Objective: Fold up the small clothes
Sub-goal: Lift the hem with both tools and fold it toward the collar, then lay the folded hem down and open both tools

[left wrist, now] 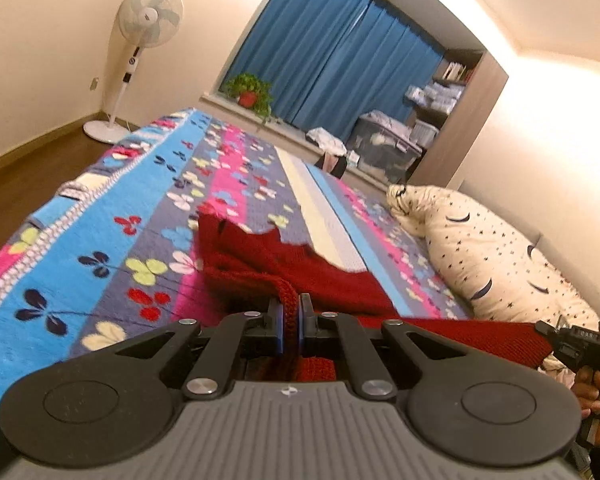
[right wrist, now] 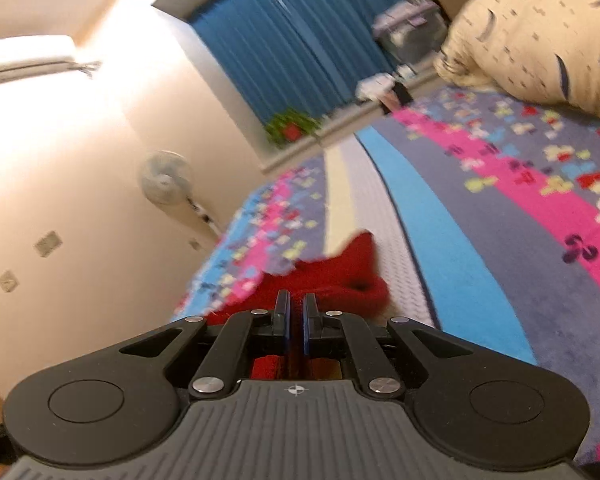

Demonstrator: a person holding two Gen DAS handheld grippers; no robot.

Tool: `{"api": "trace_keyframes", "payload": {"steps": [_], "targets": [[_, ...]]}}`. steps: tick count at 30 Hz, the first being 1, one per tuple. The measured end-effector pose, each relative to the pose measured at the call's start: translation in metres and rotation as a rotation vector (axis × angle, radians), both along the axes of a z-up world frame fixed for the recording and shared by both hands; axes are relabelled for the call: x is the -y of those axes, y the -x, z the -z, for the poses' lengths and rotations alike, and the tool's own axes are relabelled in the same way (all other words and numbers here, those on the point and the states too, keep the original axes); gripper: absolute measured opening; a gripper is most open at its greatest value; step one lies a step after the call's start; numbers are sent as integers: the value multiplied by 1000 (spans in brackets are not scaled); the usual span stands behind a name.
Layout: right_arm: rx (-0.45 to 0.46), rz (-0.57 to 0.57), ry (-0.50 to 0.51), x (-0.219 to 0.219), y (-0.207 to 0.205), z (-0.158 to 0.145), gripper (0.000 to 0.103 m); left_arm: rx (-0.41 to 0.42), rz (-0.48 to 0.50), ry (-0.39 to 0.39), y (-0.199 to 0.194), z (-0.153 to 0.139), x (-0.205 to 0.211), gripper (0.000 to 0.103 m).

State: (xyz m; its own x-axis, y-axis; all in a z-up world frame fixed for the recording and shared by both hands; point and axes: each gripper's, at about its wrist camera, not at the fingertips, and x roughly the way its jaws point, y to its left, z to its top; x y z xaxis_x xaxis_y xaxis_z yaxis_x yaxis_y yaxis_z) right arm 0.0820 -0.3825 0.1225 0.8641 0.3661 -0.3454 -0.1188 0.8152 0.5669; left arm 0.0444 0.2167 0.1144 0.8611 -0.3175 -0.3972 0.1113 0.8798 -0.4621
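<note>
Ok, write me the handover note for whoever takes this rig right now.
Left claw: shut on an edge of the red knit garment.
Right claw: fingers nearly together with red knit between them, apparently gripping another part of it.
Garment: partly lifted, the rest bunched on the floral bedspread, left of the pillow.
Done: garment picked up.
Left: spread it flat and fold it.

Dark red knitted garment [left wrist: 284,268]; quilted bedspread [left wrist: 100,216] in blue, grey, pink and cream stripes strewn with red, navy, yellow-green and white clover shapes; cream pillow [left wrist: 496,256] printed with dark stars and crescents; plain blue pleated curtains [left wrist: 336,52]; white pedestal fan [left wrist: 148,16]; black grippers, blue-edged pads.
</note>
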Motion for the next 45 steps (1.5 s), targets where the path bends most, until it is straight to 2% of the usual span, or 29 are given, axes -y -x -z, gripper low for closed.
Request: {"api": "trace_keyframes", "payload": {"steps": [5, 8, 16, 21, 25, 27, 29, 31, 33, 34, 35, 36, 37, 38, 39, 41, 45], "targets": [[39, -21, -6, 3, 32, -14, 5, 22, -12, 77, 26, -11, -26, 6], [30, -11, -14, 9, 43, -14, 5, -3, -28, 111, 30, -6, -33, 6], [-95, 22, -31, 13, 18, 19, 5, -82, -6, 57, -8, 11, -22, 6], [-188, 23, 2, 9, -39, 26, 5, -153, -8, 27, -73, 20, -31, 6], [-245, 21, 62, -1, -122, 35, 5, -225, -12, 22, -160, 35, -41, 7], [-276, 50, 72, -7, -167, 49, 6, -283, -26, 32, -207, 54, -47, 12], [-272, 66, 128, -16, -203, 70, 7, -319, -68, 39, -230, 71, -57, 13], [-309, 182, 184, -14, -217, 88, 13, -323, -123, 69, -232, 84, -74, 13], [-302, 207, 117, 0, -214, 107, 19, -337, -141, 136, -223, 96, -93, 13], [-309, 208, 94, 5, -211, 116, 21, -350, -145, 132, -220, 98, -97, 13], [-356, 205, 82, 9, -211, 124, 26, -343, -143, 118, -219, 97, -99, 19], [-399, 197, 72, 11, -214, 129, 26, -344, -131, 97, -222, 98, -98, 33], [-382, 170, 58, 12, -215, 130, 26, -352, -115, 83, -226, 99, -95, 41], [-369, 130, 74, 7, -218, 130, 33, -367, -100, 67, -231, 102, -92, 50], [-370, 90, 102, 1, -223, 132, 44, -383, -89, 39, -237, 106, -87, 50], [-399, 20, 123, -10, -231, 139, 51, -408, -74, -6, -243, 112, -77, 50], [-419, -80, 194, -36, -241, 146, 53, -466, -69, -46, -246, 127, -64, 50]]}}
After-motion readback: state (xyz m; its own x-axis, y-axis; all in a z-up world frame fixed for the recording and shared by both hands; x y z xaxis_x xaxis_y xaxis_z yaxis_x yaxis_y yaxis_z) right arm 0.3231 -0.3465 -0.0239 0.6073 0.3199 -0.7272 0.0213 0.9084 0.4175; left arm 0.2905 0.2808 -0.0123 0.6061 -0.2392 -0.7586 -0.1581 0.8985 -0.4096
